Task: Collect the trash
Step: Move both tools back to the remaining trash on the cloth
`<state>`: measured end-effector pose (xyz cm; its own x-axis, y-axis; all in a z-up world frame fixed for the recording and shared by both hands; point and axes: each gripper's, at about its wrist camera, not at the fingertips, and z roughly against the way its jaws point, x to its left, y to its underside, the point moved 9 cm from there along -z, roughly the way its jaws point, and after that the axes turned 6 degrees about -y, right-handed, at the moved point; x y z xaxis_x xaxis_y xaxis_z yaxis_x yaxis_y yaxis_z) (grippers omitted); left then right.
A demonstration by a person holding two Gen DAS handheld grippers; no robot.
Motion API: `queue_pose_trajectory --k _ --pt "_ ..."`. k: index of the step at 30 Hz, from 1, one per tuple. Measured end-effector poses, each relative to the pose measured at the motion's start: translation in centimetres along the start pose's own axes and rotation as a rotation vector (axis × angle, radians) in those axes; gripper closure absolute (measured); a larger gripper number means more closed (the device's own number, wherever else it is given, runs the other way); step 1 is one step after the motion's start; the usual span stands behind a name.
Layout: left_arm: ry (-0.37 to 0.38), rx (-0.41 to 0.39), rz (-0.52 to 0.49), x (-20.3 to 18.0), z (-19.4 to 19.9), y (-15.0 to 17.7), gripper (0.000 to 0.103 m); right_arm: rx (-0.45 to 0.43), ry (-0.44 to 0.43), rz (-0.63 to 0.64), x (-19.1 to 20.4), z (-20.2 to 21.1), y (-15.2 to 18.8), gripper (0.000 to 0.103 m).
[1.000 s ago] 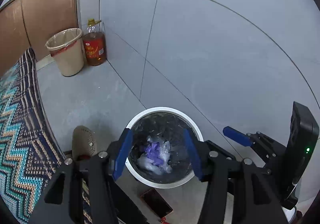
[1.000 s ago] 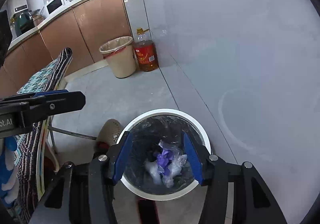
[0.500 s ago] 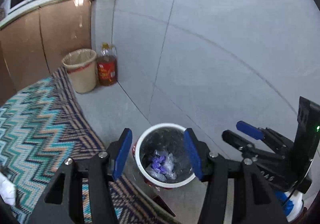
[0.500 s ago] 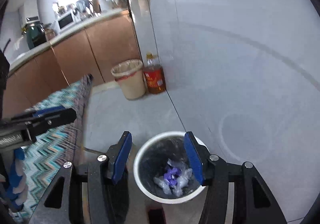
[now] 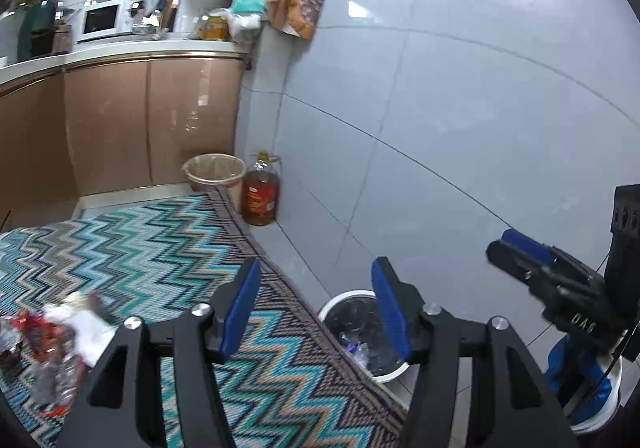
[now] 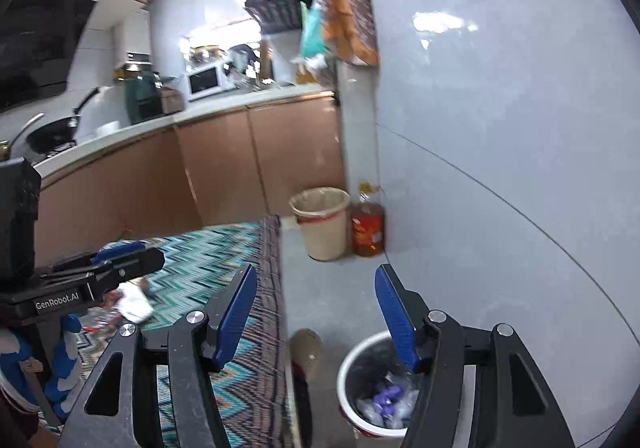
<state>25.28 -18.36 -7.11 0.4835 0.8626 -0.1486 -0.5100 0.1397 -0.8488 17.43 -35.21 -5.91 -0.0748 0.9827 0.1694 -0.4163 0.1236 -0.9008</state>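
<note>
A white bin (image 5: 390, 376) with a black liner stands on the floor beside the table, with purple and clear wrappers (image 6: 385, 396) inside. More trash (image 5: 52, 340), red and white wrappers and crumpled paper (image 6: 134, 304), lies on the zigzag tablecloth (image 5: 160, 256). My left gripper (image 5: 316, 268) hangs above the table's edge. Its jaws are opening with nothing between them. My right gripper (image 6: 314, 275) hovers high above the bin (image 6: 345, 368). Its jaws are also opening and hold nothing. Each gripper shows in the other's view, the right one (image 5: 520, 252) and the left one (image 6: 120, 260).
A beige lined bin (image 5: 216, 171) and an oil bottle (image 5: 260, 195) stand in the corner by the brown cabinets. A tiled wall runs along the right. A brown slipper (image 6: 306, 348) lies on the floor between table and white bin.
Both grippers have risen and drawn back from just over the white bin, which now looks smaller and lower. The views tilted up, bringing the tablecloth, its trash and the kitchen counter into sight.
</note>
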Motion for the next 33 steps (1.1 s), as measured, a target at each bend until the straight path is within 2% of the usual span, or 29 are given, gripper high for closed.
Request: queue_pose_trajectory --k 10,19,26,33 --pt "-0.122 -0.089 0.085 9.0 7.7 0.0 0.044 -0.048 -0.084 0.091 6.4 1.2 -2.3 0.042" --pt "-0.262 -0.121 0.205 18.3 11.8 1.6 0.044 -0.046 -0.151 0.126 9.6 0.4 -2.6 0.042" --pt "-0.341 -0.119 0.294 23.4 13.2 3.3 0.044 0.006 -0.211 0.134 11.0 -2.4 -1.5 0.042" --pt "-0.38 -0.062 0.354 26.6 12.0 5.0 0.044 0.071 -0.268 0.144 12.7 -5.5 -0.2 0.041"
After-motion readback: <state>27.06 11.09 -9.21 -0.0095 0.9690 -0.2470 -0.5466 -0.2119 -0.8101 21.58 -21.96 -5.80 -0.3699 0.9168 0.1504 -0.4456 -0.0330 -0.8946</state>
